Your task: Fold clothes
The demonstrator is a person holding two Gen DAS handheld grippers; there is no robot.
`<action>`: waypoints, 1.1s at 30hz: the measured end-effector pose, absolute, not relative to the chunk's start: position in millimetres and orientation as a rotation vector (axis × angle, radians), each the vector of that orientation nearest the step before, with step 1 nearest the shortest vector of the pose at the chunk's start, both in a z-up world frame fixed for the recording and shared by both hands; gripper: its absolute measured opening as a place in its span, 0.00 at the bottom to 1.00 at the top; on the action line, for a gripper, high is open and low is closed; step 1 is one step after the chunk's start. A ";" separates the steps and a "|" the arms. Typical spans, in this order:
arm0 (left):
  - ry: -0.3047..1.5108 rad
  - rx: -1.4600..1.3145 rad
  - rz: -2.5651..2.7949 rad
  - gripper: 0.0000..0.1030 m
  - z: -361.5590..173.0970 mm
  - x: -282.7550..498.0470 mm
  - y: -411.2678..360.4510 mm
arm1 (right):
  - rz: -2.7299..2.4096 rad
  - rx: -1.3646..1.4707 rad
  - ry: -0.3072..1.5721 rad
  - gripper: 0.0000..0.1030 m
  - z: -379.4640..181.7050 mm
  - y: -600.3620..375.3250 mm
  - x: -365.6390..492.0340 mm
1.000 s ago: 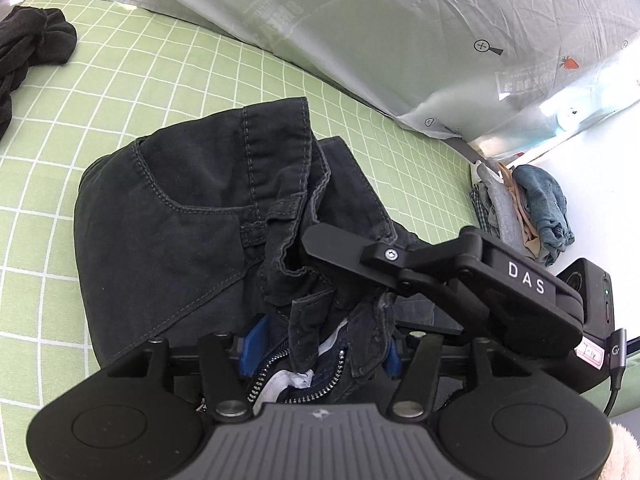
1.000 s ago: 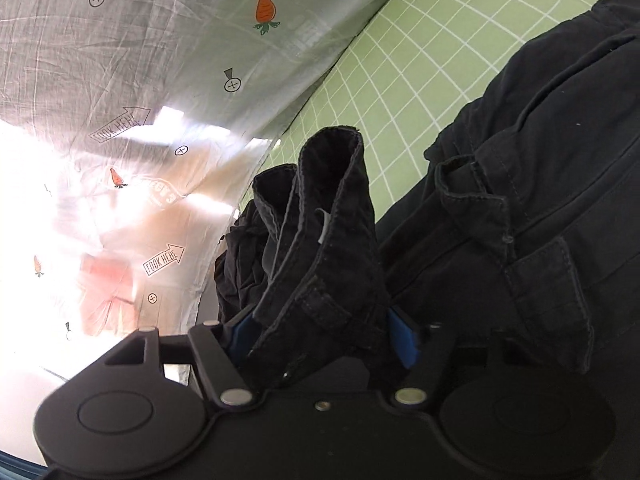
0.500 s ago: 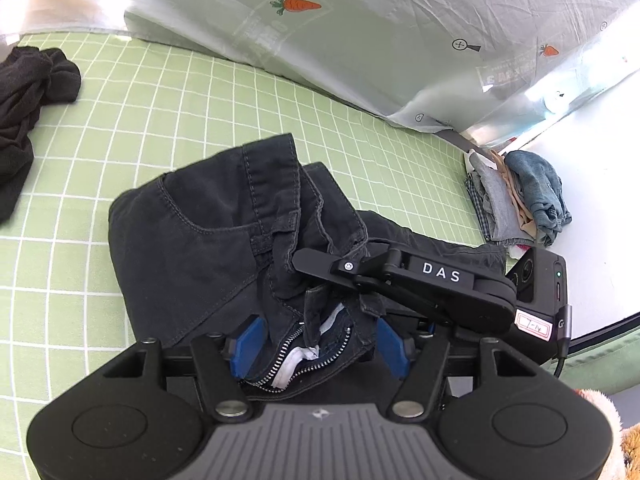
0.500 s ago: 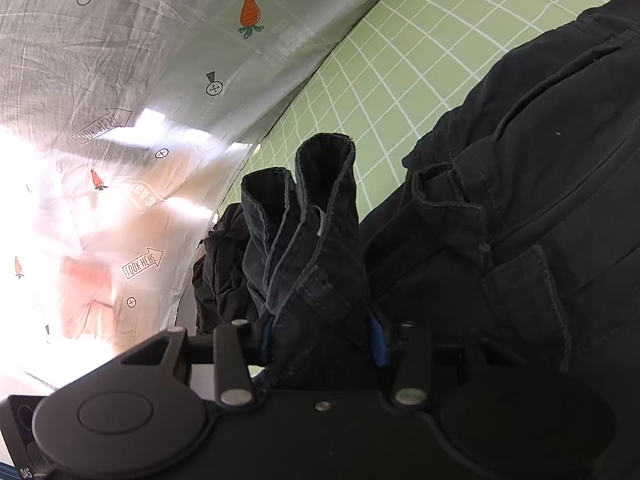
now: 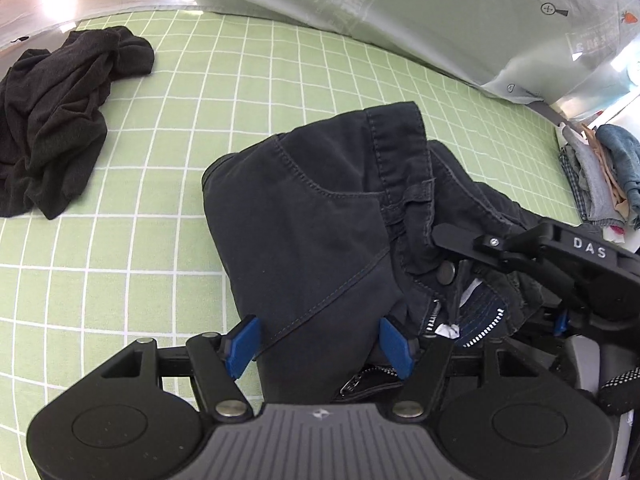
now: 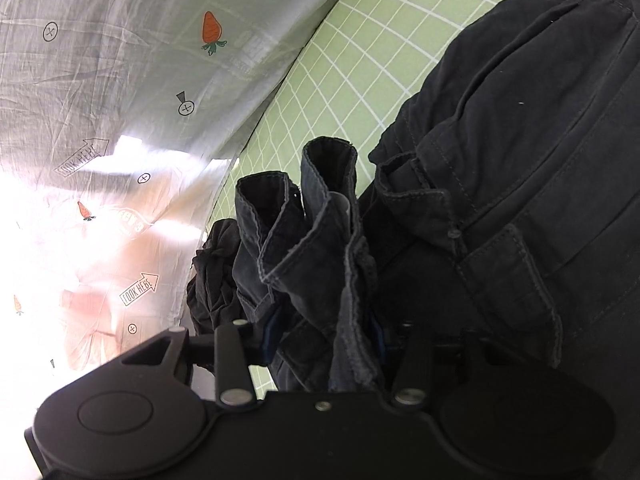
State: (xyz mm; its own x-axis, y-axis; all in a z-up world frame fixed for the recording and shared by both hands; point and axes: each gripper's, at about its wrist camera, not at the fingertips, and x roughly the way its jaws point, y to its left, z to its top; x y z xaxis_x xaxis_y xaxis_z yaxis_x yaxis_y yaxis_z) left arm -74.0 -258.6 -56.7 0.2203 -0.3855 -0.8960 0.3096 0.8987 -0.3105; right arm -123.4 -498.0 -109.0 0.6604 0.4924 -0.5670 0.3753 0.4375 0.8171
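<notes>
Dark navy trousers (image 5: 320,216) lie bunched on the green checked bedsheet (image 5: 200,100), waistband and open zip toward me. My left gripper (image 5: 318,344) stands open, its blue pads either side of the trouser cloth without pinching it. My right gripper (image 6: 322,334) is shut on a bunched fold of the trousers' waistband (image 6: 320,240), which stands up between its blue pads. The right gripper's body, marked DAS (image 5: 580,252), shows at the right of the left wrist view, over the zip. The rest of the trousers (image 6: 520,160) spread to the right in the right wrist view.
A crumpled black garment (image 5: 56,120) lies on the sheet at the far left. A pale quilt with carrot prints (image 5: 440,12) runs along the back. A small stack of folded clothes (image 5: 600,172) sits at the right edge.
My left gripper has opened, let go of the zip area and shifted left over the trouser seat. My right gripper has stayed shut on the waistband fold.
</notes>
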 end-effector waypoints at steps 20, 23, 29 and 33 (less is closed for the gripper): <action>1.167 0.034 -0.589 0.67 -22.2 -101.4 -326.8 | 0.132 1.226 0.638 0.30 -77.5 -557.9 -191.5; 1.208 0.093 -0.602 0.69 -40.1 -105.3 -347.8 | 0.061 1.225 0.659 0.30 -87.0 -575.2 -202.3; 1.176 0.234 -0.588 0.69 -44.1 -118.5 -376.4 | -0.018 1.082 0.778 0.28 -102.7 -583.4 -202.1; 1.140 0.254 -0.562 0.70 -34.9 -123.5 -380.4 | 0.010 1.035 0.713 0.26 -84.8 -592.0 -217.8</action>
State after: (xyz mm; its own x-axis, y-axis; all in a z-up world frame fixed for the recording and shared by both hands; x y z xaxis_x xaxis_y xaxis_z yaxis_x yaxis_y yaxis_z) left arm -123.5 -380.4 -34.9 0.2993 -0.2917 -0.9085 0.5425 0.8353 -0.0895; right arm -217.8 -592.0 -84.8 0.7777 0.3304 -0.5348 0.3152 0.5312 0.7864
